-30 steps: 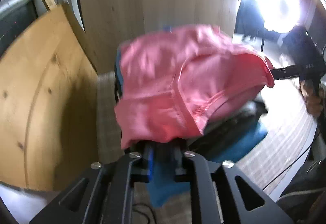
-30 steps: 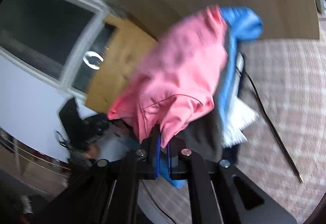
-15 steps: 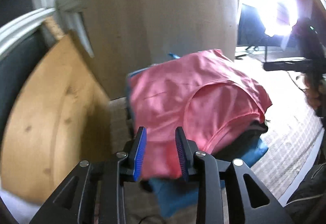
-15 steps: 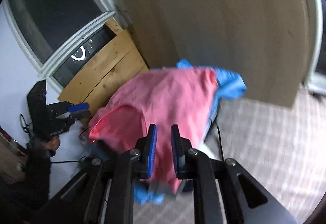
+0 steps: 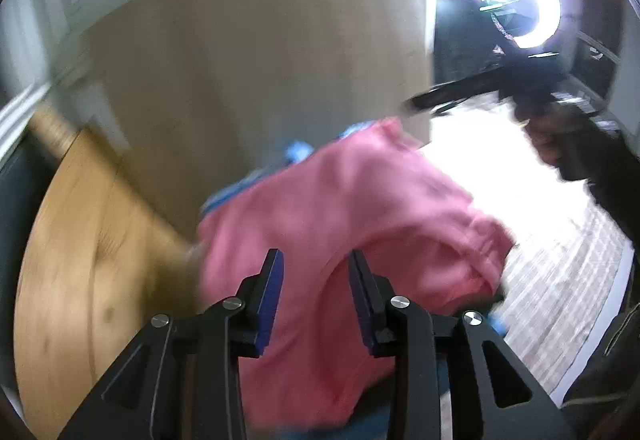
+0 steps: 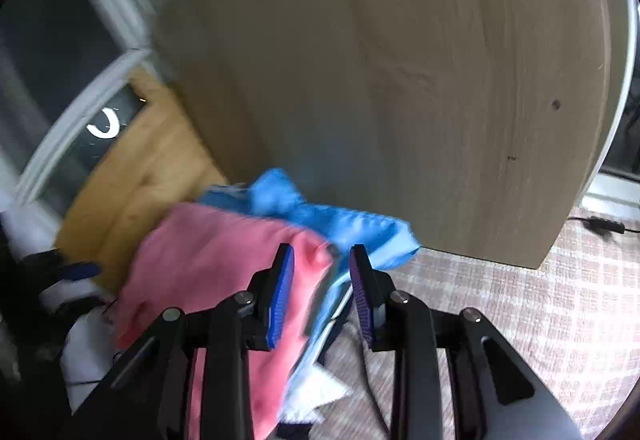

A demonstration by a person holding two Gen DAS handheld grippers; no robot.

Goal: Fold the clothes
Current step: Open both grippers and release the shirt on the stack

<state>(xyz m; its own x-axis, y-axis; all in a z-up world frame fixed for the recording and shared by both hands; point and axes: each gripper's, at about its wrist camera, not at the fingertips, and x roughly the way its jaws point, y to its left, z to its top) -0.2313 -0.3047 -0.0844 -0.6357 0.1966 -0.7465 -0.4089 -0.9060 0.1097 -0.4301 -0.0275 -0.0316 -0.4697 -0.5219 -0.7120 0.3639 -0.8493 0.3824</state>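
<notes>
A pink garment [image 5: 340, 224] lies on top of a pile of clothes, over a blue garment [image 5: 296, 153] that peeks out behind it. My left gripper [image 5: 315, 272] is open just above the pink cloth, holding nothing. In the right wrist view the same pink garment [image 6: 212, 260] sits left of the blue garment [image 6: 320, 211], with white cloth [image 6: 316, 388] underneath. My right gripper [image 6: 322, 268] is open over the pile's edge, empty. The right gripper [image 5: 460, 93] also shows at upper right of the left wrist view, held by a hand [image 5: 548, 143].
A pale wood panel [image 6: 400, 79] stands upright behind the pile. A yellow pine board [image 5: 80, 260] leans at the left. The pile rests on a checked woven mat [image 6: 540, 300]. A ring light [image 5: 524, 3] glares at upper right. A dark cable [image 6: 600, 226] lies on the mat.
Both grippers let go of the pink garment, which dropped onto the pile. Both have since drawn back and up, jaws wider apart.
</notes>
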